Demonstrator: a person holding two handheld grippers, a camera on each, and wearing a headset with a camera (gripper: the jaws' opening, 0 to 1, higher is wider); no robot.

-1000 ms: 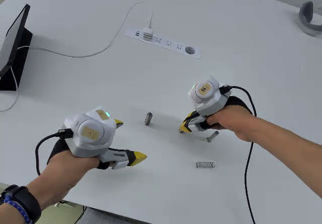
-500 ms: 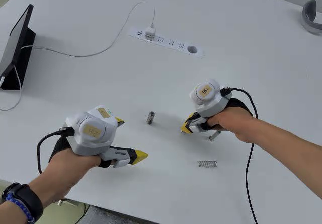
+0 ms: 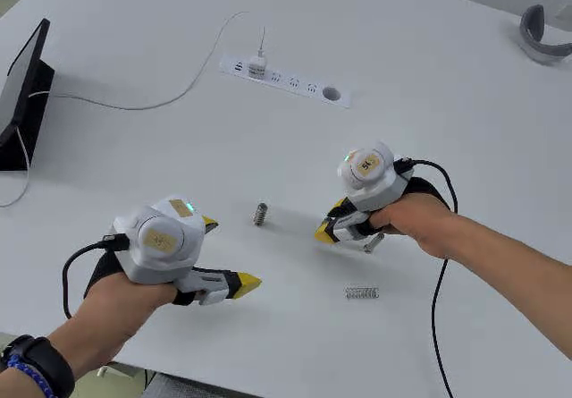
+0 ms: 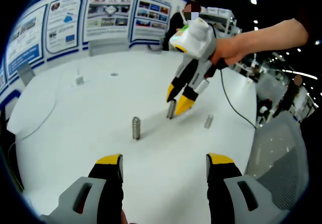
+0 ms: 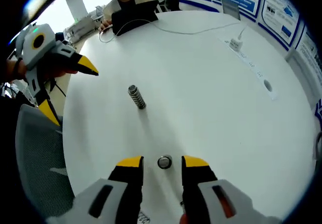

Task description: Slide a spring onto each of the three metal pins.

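So my left tongs (image 3: 228, 253) are spread wide, with nothing between the yellow plastic tips, and they hover low over the smooth white table (image 3: 402, 103). My right tongs (image 3: 329, 224) are narrowed down, tips pointing at the tabletop. In the right gripper view a bare pin (image 5: 164, 162) stands between those tips, its round shiny metal head facing up. I can see a sliver of white on each side of it, so it's straddled and not pinched, as far as I can tell.

Between the two tools, the sprung pin (image 3: 260, 214) stands upright with a grey wire coil wrapped round its shaft. A second bare pin (image 3: 374, 242), a short dull metal cylinder, lies on its side just by my right hand (image 3: 416, 219). The loose spring (image 3: 362, 292), a thin ribbed coil, lies flat nearer to me, apart from both pins. At the far side there's a long white power strip (image 3: 284, 80) with a thin cable.
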